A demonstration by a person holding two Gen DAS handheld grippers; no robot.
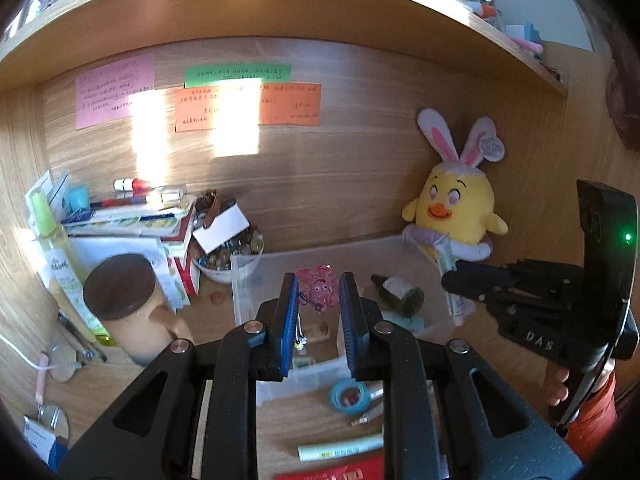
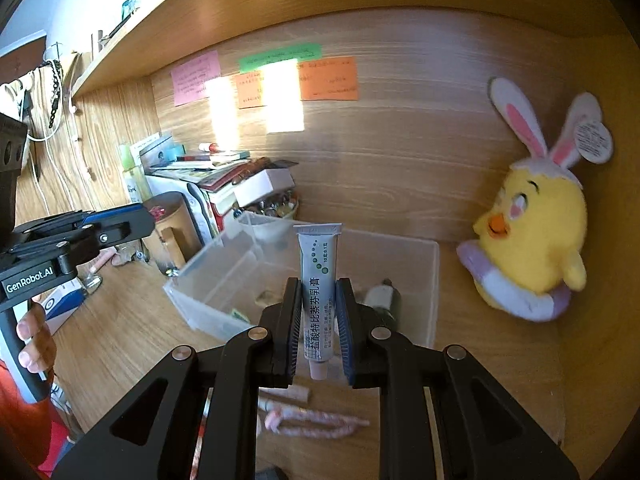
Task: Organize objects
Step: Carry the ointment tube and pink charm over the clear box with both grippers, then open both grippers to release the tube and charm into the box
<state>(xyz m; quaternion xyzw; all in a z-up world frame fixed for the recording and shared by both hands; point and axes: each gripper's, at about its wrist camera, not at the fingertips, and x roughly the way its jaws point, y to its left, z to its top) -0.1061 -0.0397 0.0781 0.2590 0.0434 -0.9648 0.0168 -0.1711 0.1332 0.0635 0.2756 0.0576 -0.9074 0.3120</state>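
My left gripper (image 1: 316, 292) is shut on a pink pig charm (image 1: 318, 285) with a dangling cord, held above the clear plastic box (image 1: 256, 264). My right gripper (image 2: 318, 296) is shut on a white ointment tube (image 2: 318, 280), upright, cap down, over the near side of the same box (image 2: 434, 280). In the left wrist view the right gripper (image 1: 460, 280) and its tube (image 1: 446, 258) hang over the box's right wall. A small dark bottle (image 1: 400, 290) lies inside the box; it also shows in the right wrist view (image 2: 386, 298).
A yellow chick plush (image 1: 460, 208) sits at the back right. A brown-lidded cup (image 1: 128, 304), a book stack (image 1: 132, 216) and a bead bowl (image 1: 224, 260) stand left. A tape roll (image 1: 349, 397), a white tube (image 1: 340, 448) and a pink cord (image 2: 316, 420) lie on the desk in front.
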